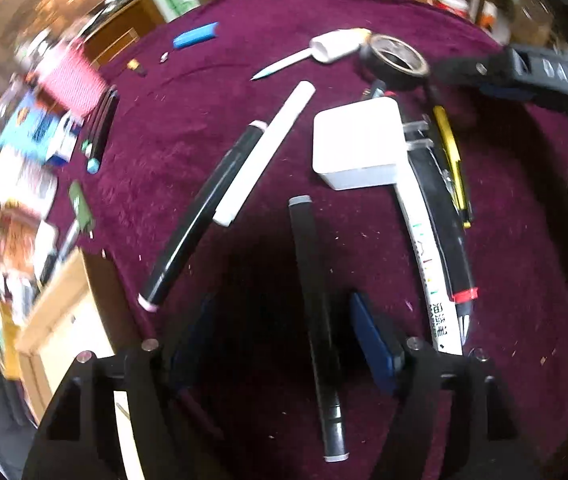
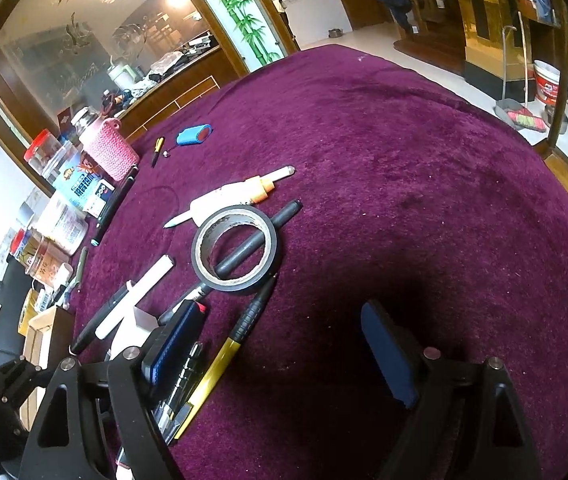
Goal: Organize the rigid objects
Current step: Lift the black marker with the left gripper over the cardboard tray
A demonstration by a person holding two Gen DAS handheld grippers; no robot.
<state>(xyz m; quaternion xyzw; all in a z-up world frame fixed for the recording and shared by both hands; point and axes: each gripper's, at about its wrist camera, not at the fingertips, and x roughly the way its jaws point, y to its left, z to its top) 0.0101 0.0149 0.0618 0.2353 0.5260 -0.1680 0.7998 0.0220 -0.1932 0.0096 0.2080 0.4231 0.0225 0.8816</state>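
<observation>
A black marker [image 1: 316,320] with grey end caps lies on the purple worktop [image 1: 516,216] right under the left gripper [image 1: 284,340], running lengthwise through the gap between its jaws, nearer the right blue pad than the left. The jaws stand apart and neither pad presses on it, so the marker rests free on the cloth. Just past its far tip sits a white box [image 1: 358,148], and to the left of that a white stick [image 1: 264,152] lies against a second black marker [image 1: 200,216], both slanting the same way. To the right of the box a white pen with printed characters [image 1: 424,256], a black pen with a red band [image 1: 444,232] and a yellow pen [image 1: 452,156] lie side by side. Further back stands a roll of black tape [image 1: 398,62] with a white tube [image 1: 334,46] beside it, and a blue case [image 1: 196,35] well apart near the far edge. The right gripper [image 2: 284,360] hangs over the same cloth with its jaws wide and only bare worktop between them; the yellow pen [image 2: 212,380] lies just beside its left pad, outside the gap. From that side the tape roll [image 2: 236,248] is seen lying over a dark grey pen [image 2: 260,236]. Jars and boxes crowd the worktop's left edge, among them a pink knitted holder [image 2: 110,150].
</observation>
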